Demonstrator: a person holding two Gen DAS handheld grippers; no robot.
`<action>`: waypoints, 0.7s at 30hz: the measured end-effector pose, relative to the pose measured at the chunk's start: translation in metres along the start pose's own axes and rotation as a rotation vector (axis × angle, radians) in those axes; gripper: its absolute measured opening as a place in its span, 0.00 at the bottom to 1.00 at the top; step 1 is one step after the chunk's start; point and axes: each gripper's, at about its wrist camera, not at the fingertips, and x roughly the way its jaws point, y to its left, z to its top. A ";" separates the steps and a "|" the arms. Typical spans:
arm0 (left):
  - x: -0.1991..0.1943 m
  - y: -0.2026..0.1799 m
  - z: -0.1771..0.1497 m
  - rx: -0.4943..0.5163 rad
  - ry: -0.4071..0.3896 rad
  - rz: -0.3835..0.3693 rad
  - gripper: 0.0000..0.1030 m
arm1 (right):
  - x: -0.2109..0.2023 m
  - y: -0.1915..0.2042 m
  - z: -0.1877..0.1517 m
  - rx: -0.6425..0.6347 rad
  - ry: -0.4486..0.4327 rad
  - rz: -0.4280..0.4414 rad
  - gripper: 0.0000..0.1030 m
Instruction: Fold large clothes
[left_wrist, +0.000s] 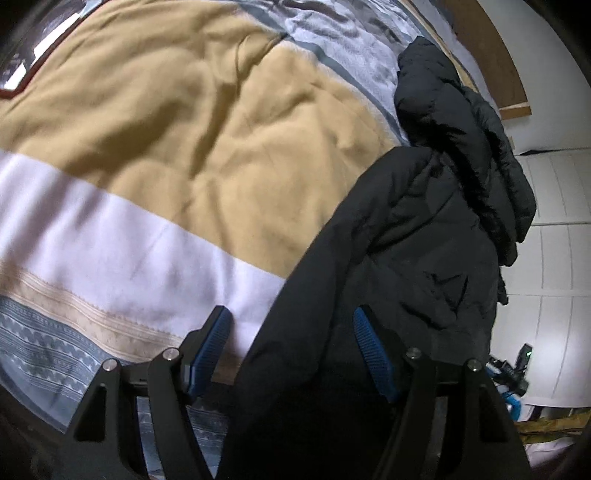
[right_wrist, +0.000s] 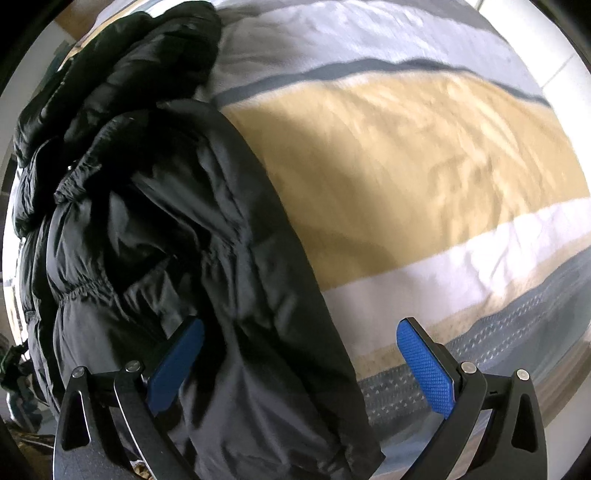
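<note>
**Black jacket at the bed's edge, both tongs spread**

We saw the black puffer jacket (left_wrist: 424, 229) lying along one side of the bed, on a blanket (left_wrist: 184, 129) banded in tan, white and patterned grey-blue. Our left gripper (left_wrist: 291, 350) stood with its blue pads wide apart, the jacket's hem lying between them; we could not tell whether either pad touched the cloth. Our right gripper (right_wrist: 299, 365) was likewise spread, its left pad (right_wrist: 177, 365) against or just beside the jacket (right_wrist: 155, 221), its right pad (right_wrist: 424, 369) over the blanket (right_wrist: 406, 166). Nothing was pinched. White cupboard doors (left_wrist: 554, 258) stood beyond the jacket.
</note>
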 end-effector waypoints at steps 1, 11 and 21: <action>0.000 0.001 -0.001 -0.005 -0.003 -0.006 0.66 | 0.001 -0.003 -0.002 0.010 0.005 0.013 0.99; 0.008 0.002 -0.015 -0.035 0.032 -0.156 0.66 | 0.035 -0.010 -0.033 0.029 0.139 0.136 0.99; 0.020 -0.006 -0.032 -0.023 0.089 -0.211 0.66 | 0.051 0.005 -0.046 0.004 0.210 0.204 0.99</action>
